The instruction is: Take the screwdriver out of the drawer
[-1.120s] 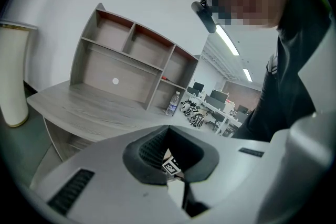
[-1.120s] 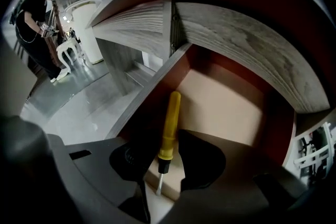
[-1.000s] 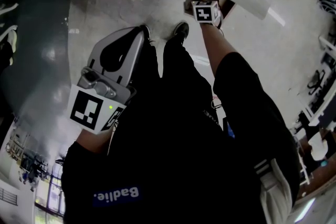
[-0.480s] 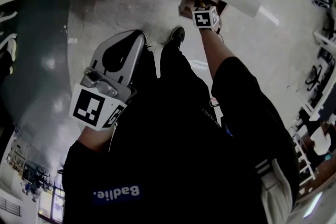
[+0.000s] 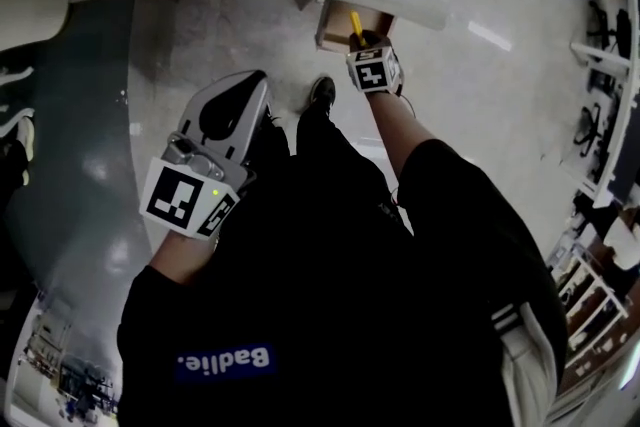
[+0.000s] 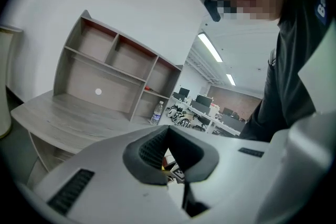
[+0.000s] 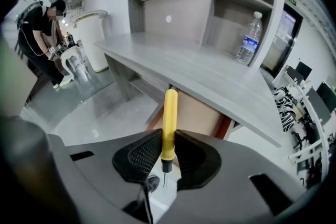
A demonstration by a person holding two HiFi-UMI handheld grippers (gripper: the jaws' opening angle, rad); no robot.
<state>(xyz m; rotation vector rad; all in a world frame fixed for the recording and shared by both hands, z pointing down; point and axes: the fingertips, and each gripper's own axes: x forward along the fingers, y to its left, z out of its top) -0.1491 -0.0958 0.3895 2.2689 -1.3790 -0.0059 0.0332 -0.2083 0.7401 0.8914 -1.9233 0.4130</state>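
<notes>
My right gripper (image 7: 168,152) is shut on a yellow-handled screwdriver (image 7: 169,118), its pads pressing the handle's lower end. The handle stands up beyond the jaws and the thin metal tip points back toward the camera. In the head view the screwdriver (image 5: 355,23) sticks out past the right gripper (image 5: 360,43), held above the open wooden drawer (image 5: 335,20) under the desk. The drawer (image 7: 197,113) lies behind the handle in the right gripper view. My left gripper (image 5: 255,85) hangs by the person's left leg, shut and holding nothing. Its jaws (image 6: 169,157) meet.
A curved grey desk (image 7: 199,71) carries a shelf unit (image 6: 115,71) and a water bottle (image 7: 248,39). A white bin (image 7: 92,34) and a person (image 7: 39,34) stand at the far left. The person's feet (image 5: 322,93) are on the pale floor before the drawer.
The right gripper has risen out of the drawer and now holds the yellow screwdriver above it. The left gripper has lifted a little beside the leg.
</notes>
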